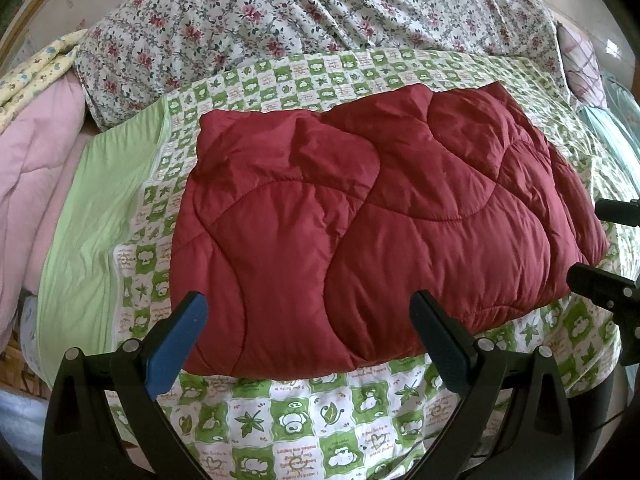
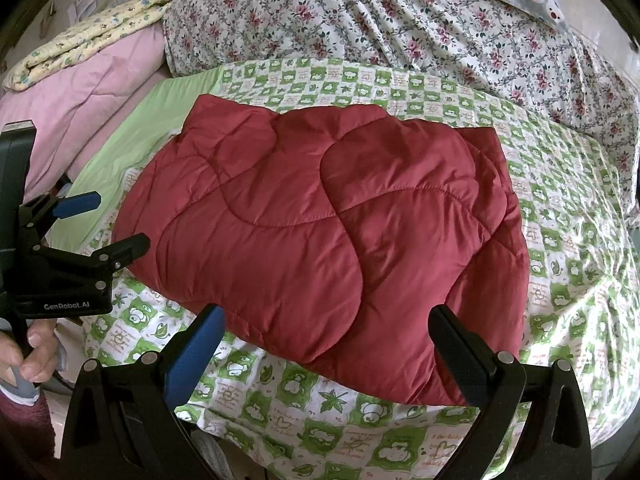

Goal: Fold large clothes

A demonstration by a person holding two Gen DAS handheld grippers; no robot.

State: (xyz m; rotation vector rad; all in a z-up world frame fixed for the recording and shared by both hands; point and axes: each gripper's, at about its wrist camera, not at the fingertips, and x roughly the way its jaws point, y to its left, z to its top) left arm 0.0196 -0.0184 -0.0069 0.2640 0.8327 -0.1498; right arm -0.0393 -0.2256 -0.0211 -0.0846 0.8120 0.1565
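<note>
your left gripper (image 1: 308,334) is spread wide with nothing between its fingers, poised above the near edge of the red quilted garment (image 1: 372,208). your right gripper (image 2: 328,340) gapes just as wide, gripping nothing. the garment lies folded on the green checked sheet (image 2: 560,240).

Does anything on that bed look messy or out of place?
Nothing much. The red quilted garment lies folded on the green checked sheet, slightly askew with a rumpled right edge. Both grippers are open and empty.
</note>
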